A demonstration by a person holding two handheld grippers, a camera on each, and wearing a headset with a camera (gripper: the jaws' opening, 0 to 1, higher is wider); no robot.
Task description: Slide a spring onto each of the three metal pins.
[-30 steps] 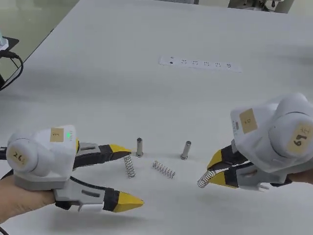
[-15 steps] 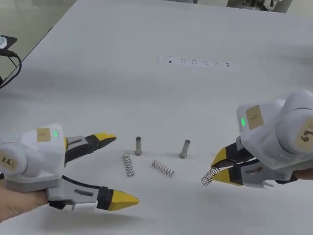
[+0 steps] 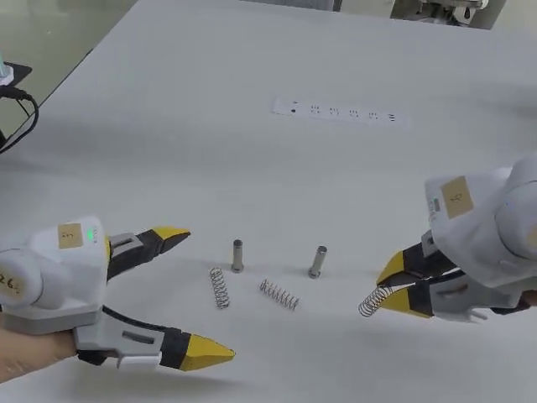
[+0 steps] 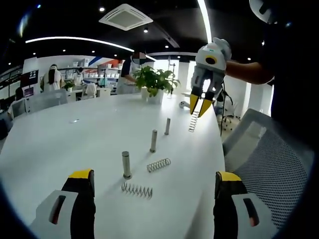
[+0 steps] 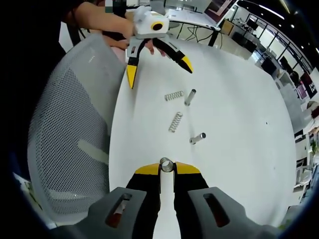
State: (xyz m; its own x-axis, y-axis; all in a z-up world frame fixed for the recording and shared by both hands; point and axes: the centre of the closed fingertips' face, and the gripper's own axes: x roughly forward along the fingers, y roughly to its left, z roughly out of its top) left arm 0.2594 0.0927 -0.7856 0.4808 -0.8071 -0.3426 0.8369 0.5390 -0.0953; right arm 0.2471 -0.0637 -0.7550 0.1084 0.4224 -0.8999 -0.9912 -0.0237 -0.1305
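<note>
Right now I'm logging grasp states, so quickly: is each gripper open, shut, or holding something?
Left gripper: open, holding nothing.
Right gripper: shut on a spring.

Two hand-held tools of the same make. Left tool: rounded white plastic housing over a pale grey underside, with a tan square sticker bearing small handwriting on top, a lit green light beside it, and another handwritten number on the round rear end. Two long black jaw arms with pointed yellow tips and pale grey slotted plates at their roots. Thin black cable running under the housing. Right tool: same white shell, tan handwritten sticker, black arms and yellow tips. Bare hand under the left tool. Dark top on the person, forearm uncovered.
</note>
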